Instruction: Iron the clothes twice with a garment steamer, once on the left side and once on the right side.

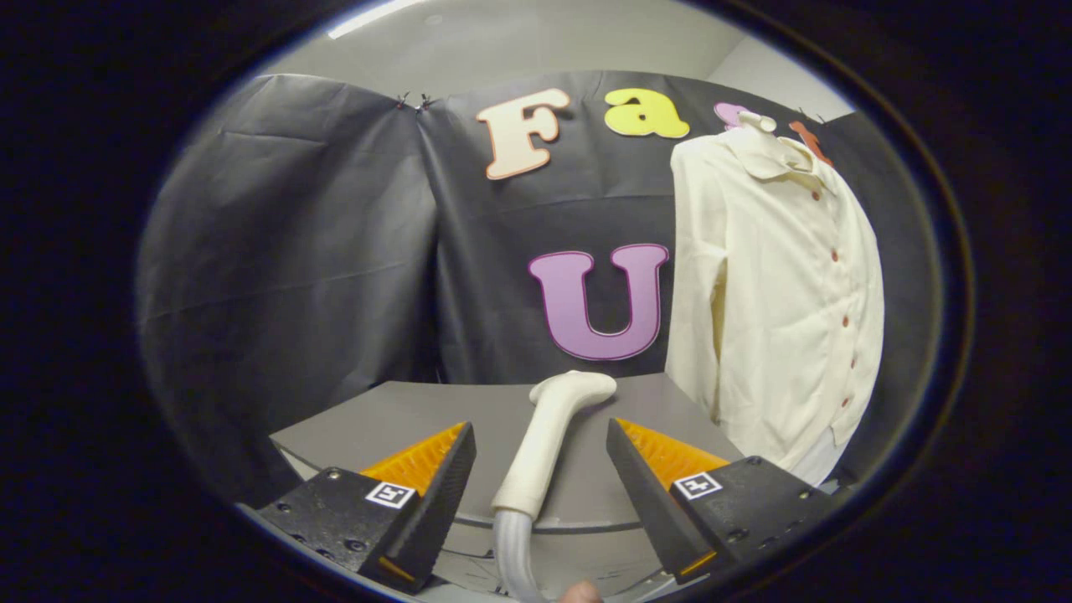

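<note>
**Gripper view: steamer lies between spread jaws, shirt hangs beyond**

Gripper view looks forward over a grey tabletop (402, 419) toward the black cloth wall (293, 251) of the booth. The gripper (540, 469) has its jaws spread wide, and neither of the 2 fingers (435, 477) touches anything.

A cream garment steamer (548, 435) lies on the tabletop in the gap between the jaws, its handle running away from the camera and its head bent to the right at the far end. A ribbed pale hose (512, 553) leaves the near end of the handle and is cut off at the bottom of the picture. Just beside the hose, a small rounded shape shows, too little of it to identify.

A cream long-sleeved shirt (770, 293) hangs upright beyond the right finger, past the tabletop's far right corner, with a row of small reddish buttons (837, 285) down its front. Its collar sits on a pale hanger top (758, 120). The hem is partly hidden behind the right finger's mount.

Each finger mount carries a small square black-and-white marker (390, 494); no readable writing shows on them. A ceiling light strip (373, 17) glows above the wall.
</note>
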A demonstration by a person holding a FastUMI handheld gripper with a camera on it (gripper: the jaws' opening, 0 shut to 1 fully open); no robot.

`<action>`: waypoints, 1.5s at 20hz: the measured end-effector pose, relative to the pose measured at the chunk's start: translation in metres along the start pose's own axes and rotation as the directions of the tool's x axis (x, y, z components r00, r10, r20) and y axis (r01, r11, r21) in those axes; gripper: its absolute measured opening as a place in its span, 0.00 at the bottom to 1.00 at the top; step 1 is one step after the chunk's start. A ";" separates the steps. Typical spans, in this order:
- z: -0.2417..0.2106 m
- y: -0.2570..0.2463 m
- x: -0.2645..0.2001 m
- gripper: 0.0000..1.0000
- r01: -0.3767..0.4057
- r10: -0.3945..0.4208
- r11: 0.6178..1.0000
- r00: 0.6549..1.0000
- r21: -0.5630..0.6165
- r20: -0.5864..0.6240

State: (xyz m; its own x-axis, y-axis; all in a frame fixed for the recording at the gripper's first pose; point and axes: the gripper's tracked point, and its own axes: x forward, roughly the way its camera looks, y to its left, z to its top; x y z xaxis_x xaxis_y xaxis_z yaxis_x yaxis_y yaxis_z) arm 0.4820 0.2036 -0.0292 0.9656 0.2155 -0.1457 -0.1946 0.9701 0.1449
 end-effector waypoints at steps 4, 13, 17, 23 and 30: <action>-0.016 0.000 0.040 0.96 0.041 -0.042 0.999 0.992 -0.010 -0.121; -0.064 -0.001 0.073 0.58 0.072 -0.092 0.995 0.930 -0.070 -0.356; -0.063 0.003 0.072 0.46 0.097 -0.132 0.989 0.915 -0.109 -0.380; -0.065 0.006 0.072 0.32 0.089 -0.104 0.994 0.914 -0.057 -0.393; -0.043 0.006 0.063 0.25 0.081 -0.075 0.997 0.940 0.004 -0.332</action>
State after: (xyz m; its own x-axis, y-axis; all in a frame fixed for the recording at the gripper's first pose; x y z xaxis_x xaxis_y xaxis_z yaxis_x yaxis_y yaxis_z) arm 0.5340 0.2276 -0.0791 0.8650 0.1669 -0.4732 -0.1150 0.9839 0.1368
